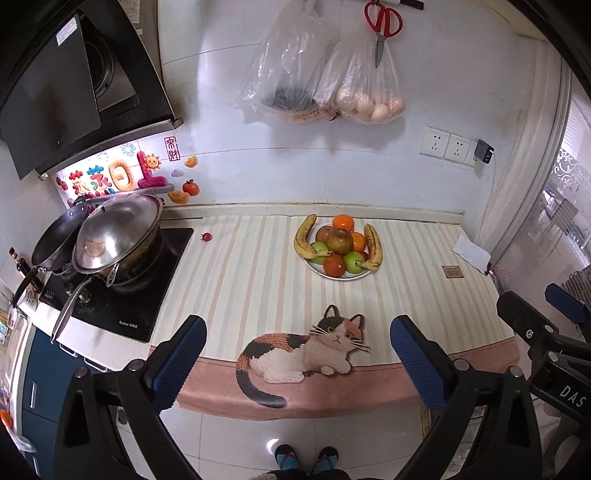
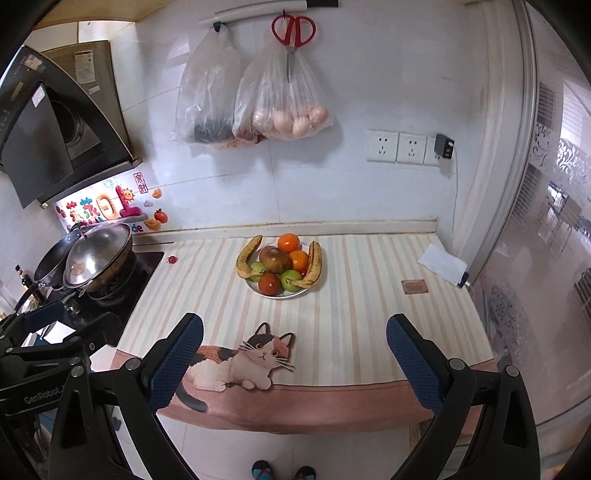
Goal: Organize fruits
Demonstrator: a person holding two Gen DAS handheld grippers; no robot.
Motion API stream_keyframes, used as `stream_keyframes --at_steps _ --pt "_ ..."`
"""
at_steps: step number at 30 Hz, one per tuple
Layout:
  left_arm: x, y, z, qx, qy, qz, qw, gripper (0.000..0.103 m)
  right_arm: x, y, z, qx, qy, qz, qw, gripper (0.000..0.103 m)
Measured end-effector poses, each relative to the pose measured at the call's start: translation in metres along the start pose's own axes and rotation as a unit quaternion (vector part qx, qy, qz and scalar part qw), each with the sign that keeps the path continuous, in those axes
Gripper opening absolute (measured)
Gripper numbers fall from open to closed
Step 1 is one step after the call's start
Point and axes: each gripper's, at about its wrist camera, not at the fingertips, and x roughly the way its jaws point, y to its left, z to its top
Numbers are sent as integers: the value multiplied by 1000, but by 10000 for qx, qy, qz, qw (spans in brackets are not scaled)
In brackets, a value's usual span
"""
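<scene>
A white plate (image 1: 320,272) (image 2: 258,291) stands on the striped counter cloth near the back wall. It is piled with two bananas (image 1: 303,238) (image 2: 248,255), green apples (image 1: 354,261) (image 2: 290,279), a reddish-brown apple (image 1: 340,239) (image 2: 272,258), oranges (image 1: 343,222) (image 2: 288,242) and a red fruit (image 1: 334,265) (image 2: 270,283). My left gripper (image 1: 295,341) is open and empty, held before the counter's front edge. My right gripper (image 2: 294,341) is open and empty at the same distance.
A stove (image 1: 122,295) with a lidded wok (image 1: 118,232) and a pan stands at the left. Plastic bags (image 1: 369,96) and red scissors (image 1: 382,22) hang on the wall. A white paper (image 1: 471,253) and a small brown pad (image 1: 452,272) lie at the right. A cat picture (image 1: 306,350) marks the cloth's front.
</scene>
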Motion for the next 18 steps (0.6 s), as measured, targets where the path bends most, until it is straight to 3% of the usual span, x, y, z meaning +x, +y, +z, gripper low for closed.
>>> stream_keyframes --at_steps 18 --pt "49 11 13 2 264 196 9995 102 64 3 13 64 307 31 9995 102"
